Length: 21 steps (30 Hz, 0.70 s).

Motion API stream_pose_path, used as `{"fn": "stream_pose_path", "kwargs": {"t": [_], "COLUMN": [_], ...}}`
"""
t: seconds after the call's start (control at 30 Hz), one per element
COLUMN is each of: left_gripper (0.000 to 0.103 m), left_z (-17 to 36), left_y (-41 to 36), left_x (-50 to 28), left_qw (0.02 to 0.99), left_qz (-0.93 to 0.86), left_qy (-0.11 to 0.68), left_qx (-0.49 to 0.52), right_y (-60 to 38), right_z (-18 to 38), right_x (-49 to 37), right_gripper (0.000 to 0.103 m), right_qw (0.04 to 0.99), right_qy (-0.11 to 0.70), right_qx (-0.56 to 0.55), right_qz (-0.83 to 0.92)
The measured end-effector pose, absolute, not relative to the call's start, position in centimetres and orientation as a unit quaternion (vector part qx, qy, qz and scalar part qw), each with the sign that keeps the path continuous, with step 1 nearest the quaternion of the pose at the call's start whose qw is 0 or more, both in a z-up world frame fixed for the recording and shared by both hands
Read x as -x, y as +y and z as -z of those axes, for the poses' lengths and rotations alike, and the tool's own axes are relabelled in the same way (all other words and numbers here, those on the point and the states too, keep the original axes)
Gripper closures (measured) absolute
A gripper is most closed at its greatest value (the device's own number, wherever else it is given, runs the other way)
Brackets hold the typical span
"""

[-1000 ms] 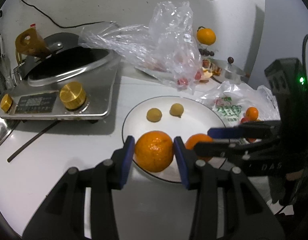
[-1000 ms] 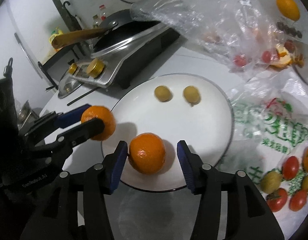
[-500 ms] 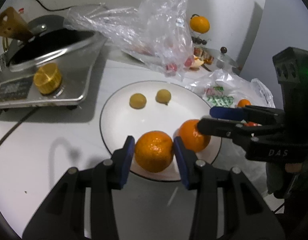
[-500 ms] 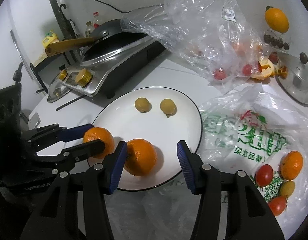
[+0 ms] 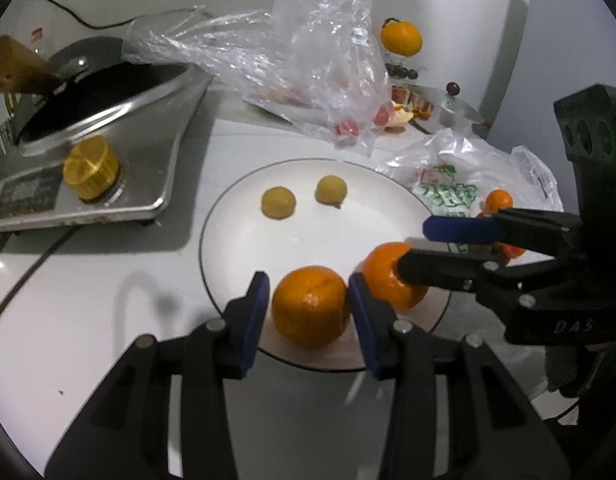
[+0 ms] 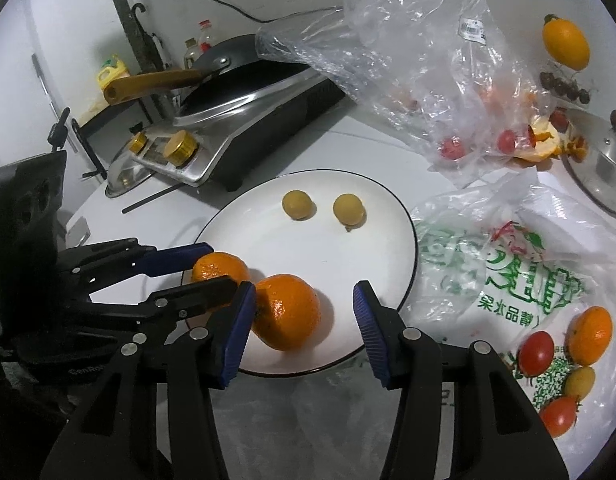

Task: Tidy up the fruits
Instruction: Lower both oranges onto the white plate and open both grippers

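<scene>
Left wrist | left claw (image 5: pixel 308 304) grips orange (image 5: pixel 310 306) | right claw (image 6: pixel 301 320) open

Beyond my work sits an induction cooker (image 5: pixel 107 168) carrying a black frying pan (image 6: pixel 235 76); a steel pot lid (image 6: pixel 600 168) lies far right, bottles (image 6: pixel 203 40) behind.

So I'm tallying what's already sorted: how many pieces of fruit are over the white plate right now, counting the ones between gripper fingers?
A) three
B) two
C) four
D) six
C: the white plate carries two small yellow fruits at its far side, plus one orange in the left gripper and another orange resting between the right gripper's fingers.
</scene>
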<state>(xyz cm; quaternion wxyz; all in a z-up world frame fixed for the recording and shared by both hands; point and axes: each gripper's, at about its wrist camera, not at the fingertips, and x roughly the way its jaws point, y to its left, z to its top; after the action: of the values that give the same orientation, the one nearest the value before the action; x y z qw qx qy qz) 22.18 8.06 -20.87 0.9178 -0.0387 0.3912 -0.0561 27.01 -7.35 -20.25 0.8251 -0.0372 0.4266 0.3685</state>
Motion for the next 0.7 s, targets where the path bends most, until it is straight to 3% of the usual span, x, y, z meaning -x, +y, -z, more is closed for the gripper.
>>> {"fn": "stream_pose_path", "kwargs": {"t": [0.47, 0.7], "left_gripper": [0.060, 0.060], "left_z": [20.6, 20.7], "left_y": [8.3, 8.7], "left_x": [-21.8, -21.7], "left_qw": [0.921, 0.921], "left_qz": [0.047, 0.046], "left_qy": [0.385, 0.385], "left_qx": [0.026, 0.028], "right_y": [-5.2, -4.8], "right_z": [21.2, 21.4], "right_x": [-26.1, -26.2], "right_gripper": [0.050, 0.056], "right_qw": [0.833, 0.832], "right_qy": [0.412, 0.410], "right_qx": [0.118, 0.124], "right_qz": [-0.349, -0.352]}}
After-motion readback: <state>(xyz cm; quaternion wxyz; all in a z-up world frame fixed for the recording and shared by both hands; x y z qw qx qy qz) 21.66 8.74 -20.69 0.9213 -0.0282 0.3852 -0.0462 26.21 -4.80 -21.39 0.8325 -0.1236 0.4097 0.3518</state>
